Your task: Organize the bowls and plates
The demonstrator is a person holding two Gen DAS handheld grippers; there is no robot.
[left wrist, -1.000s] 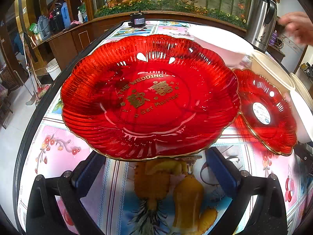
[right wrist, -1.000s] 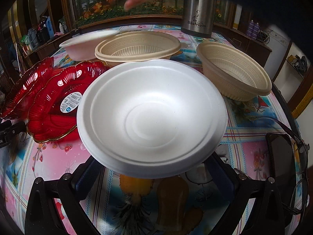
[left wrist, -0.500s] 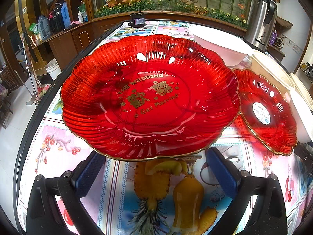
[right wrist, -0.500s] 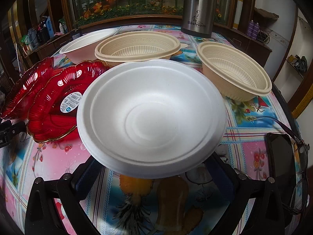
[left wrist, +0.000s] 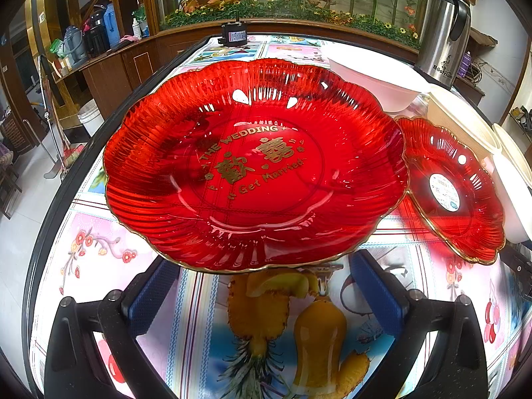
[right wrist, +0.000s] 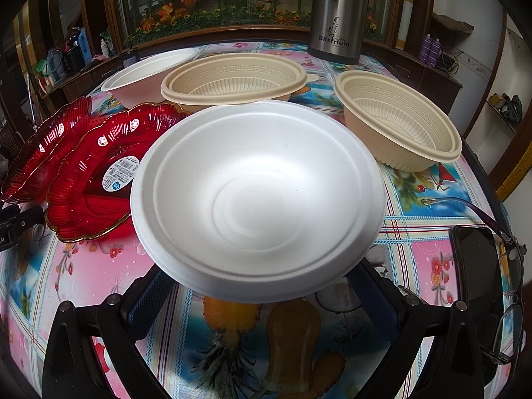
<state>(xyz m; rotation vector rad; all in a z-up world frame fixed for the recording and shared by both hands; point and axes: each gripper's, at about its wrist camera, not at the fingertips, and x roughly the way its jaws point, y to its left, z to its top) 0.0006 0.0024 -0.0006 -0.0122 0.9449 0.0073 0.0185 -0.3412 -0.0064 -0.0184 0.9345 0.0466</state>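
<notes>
A large red wedding plate (left wrist: 256, 166) lies on the table just ahead of my open left gripper (left wrist: 266, 286); its near rim sits over the gap between the fingers. A smaller red plate (left wrist: 452, 186) lies to its right. In the right wrist view a white foam bowl (right wrist: 259, 196) sits just ahead of my open right gripper (right wrist: 262, 296). Two beige bowls (right wrist: 232, 79) (right wrist: 399, 123) and a second white bowl (right wrist: 149, 76) stand behind it. The small red plate (right wrist: 99, 179) and the large one (right wrist: 43, 146) lie at the left.
A steel thermos (right wrist: 335, 13) stands at the table's far edge. A black phone (right wrist: 478, 266) and glasses (right wrist: 508, 299) lie at the right. A small black device (left wrist: 234, 33) sits at the far edge in the left view. The tablecloth (right wrist: 429, 259) is patterned.
A person's hand that reached over the far bowls a second ago has left both views. The grippers and dishes have not moved.
</notes>
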